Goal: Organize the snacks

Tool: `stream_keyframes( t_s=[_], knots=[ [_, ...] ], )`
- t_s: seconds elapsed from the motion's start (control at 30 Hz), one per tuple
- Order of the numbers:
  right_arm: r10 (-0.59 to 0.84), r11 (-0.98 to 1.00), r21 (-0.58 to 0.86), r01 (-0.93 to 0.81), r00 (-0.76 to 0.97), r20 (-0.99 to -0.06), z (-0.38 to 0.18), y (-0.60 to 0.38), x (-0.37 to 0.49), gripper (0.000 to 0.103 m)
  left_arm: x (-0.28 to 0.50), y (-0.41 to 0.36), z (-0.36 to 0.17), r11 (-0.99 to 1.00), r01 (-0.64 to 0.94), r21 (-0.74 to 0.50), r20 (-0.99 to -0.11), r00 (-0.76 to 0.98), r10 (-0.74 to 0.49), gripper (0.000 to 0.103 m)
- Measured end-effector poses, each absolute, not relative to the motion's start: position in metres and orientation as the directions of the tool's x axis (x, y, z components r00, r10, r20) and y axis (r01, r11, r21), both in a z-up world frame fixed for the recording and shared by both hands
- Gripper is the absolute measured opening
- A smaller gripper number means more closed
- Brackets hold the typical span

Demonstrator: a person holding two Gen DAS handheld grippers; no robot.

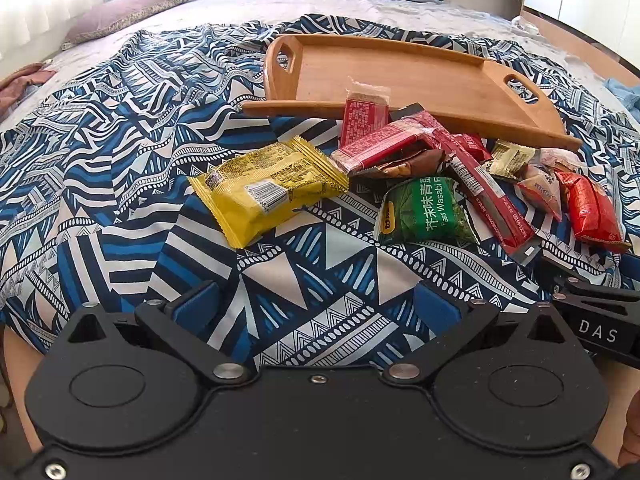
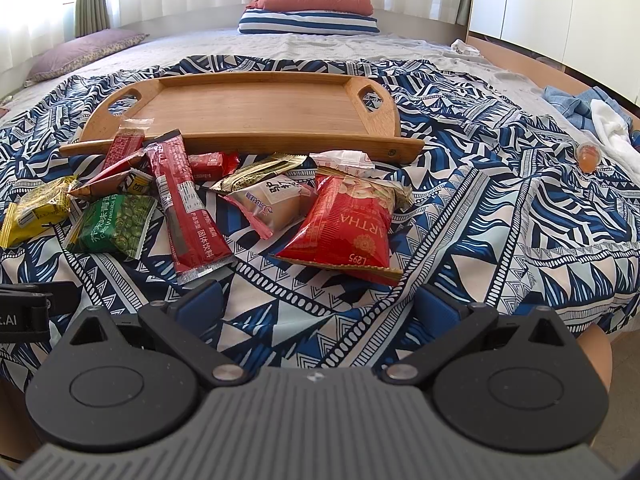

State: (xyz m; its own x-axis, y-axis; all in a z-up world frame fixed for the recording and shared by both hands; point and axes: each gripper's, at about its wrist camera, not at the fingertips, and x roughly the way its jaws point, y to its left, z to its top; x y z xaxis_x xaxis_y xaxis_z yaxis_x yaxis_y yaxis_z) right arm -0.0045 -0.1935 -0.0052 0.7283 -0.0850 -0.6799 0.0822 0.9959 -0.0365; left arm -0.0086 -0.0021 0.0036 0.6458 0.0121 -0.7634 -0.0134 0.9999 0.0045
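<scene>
A wooden tray [image 1: 420, 76] [image 2: 256, 108] with two handle holes lies on the patterned cloth, nothing in it. Several snack packets lie in a heap in front of it: a yellow packet [image 1: 268, 184] [image 2: 36, 210], a green wasabi pea packet [image 1: 424, 210] [image 2: 116, 226], a long red stick packet [image 1: 480, 184] [image 2: 186, 208] and a red crisp bag [image 2: 344, 228] [image 1: 590, 208]. My left gripper [image 1: 318, 308] hangs open over bare cloth, short of the yellow and green packets. My right gripper [image 2: 318, 306] is open too, just before the red crisp bag.
The blue and white cloth [image 1: 120, 160] [image 2: 500, 200] covers a bed. Pillows [image 2: 316, 4] sit at the head. A small orange bottle [image 2: 587, 157] and crumpled blue and white clothes [image 2: 592, 112] lie at the right edge. The other gripper's body [image 1: 596, 320] shows at lower right.
</scene>
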Motion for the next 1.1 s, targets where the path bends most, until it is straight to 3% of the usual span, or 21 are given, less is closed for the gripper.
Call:
stream_keyframes(
  t_s=[0.4, 0.7, 0.83, 1.03, 1.1],
  knots=[
    [-0.128, 0.992, -0.084, 0.097, 0.743, -0.656, -0.008, -0.184, -0.011, 0.103, -0.011, 0.001, -0.003, 1.000, 0.011, -0.003, -0.731, 0.683, -0.010, 0.103],
    [-0.089, 0.994, -0.008, 0.109, 0.760, -0.644, 0.000, -0.196, -0.014, 0.103, -0.014, 0.007, 0.003, 0.999, 0.041, -0.021, -0.701, 0.712, -0.044, 0.103],
    [-0.070, 0.994, 0.029, 0.109, 0.794, -0.603, 0.007, -0.203, -0.022, 0.103, -0.018, 0.017, 0.018, 0.998, 0.041, -0.045, -0.633, 0.772, -0.060, 0.103],
    [-0.085, 0.991, 0.046, 0.130, 0.841, -0.535, 0.020, -0.216, -0.023, 0.101, -0.008, 0.025, 0.038, 0.999, 0.047, 0.019, -0.543, 0.839, -0.030, 0.103],
    [-0.095, 0.990, 0.039, 0.135, 0.846, -0.524, 0.023, -0.219, -0.020, 0.100, 0.001, 0.030, 0.038, 0.998, 0.063, 0.015, -0.542, 0.839, -0.045, 0.097]
  ],
)
